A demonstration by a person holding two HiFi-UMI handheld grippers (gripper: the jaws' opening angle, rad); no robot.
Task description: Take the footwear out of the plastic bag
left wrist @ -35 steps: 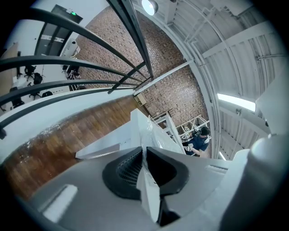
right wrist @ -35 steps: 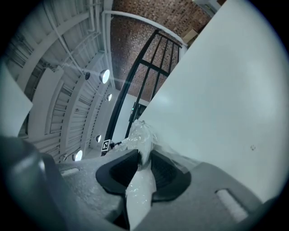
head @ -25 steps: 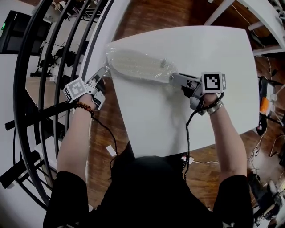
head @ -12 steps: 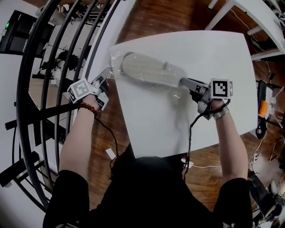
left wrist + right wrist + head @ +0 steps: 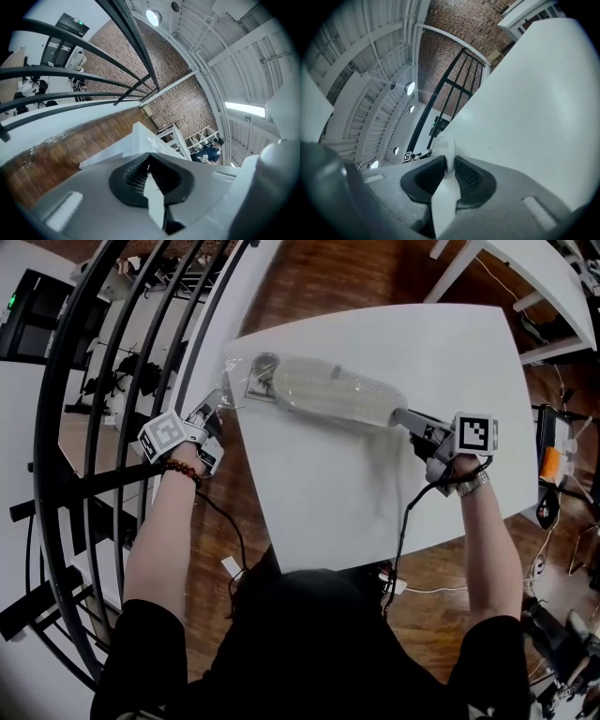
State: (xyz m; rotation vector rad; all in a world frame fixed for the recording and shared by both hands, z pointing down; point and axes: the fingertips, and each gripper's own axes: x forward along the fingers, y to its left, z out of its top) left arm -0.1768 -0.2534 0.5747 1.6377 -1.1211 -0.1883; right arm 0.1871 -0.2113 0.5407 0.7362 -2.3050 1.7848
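Observation:
A long white shoe (image 5: 328,392) lies across the far part of the white table (image 5: 375,484). Most of it lies bare; only its left end sits in the crumpled clear plastic bag (image 5: 246,382). My left gripper (image 5: 223,401) is shut on the bag's edge at the table's left rim; in the left gripper view the film (image 5: 157,145) shows just past the shut jaws (image 5: 149,164). My right gripper (image 5: 401,415) is shut on the shoe's right end. The right gripper view shows the shoe's white edge (image 5: 445,150) pinched between the pads (image 5: 449,164).
A black curved railing (image 5: 103,381) runs close along the table's left side, behind my left hand. Another white table (image 5: 553,277) stands at the upper right over the wooden floor. A black cable (image 5: 398,521) hangs from the right gripper across the table's near edge.
My right gripper has moved to the right with the shoe, drawing it out of the bag. The bag has bunched up at the left end. The left gripper has stayed put.

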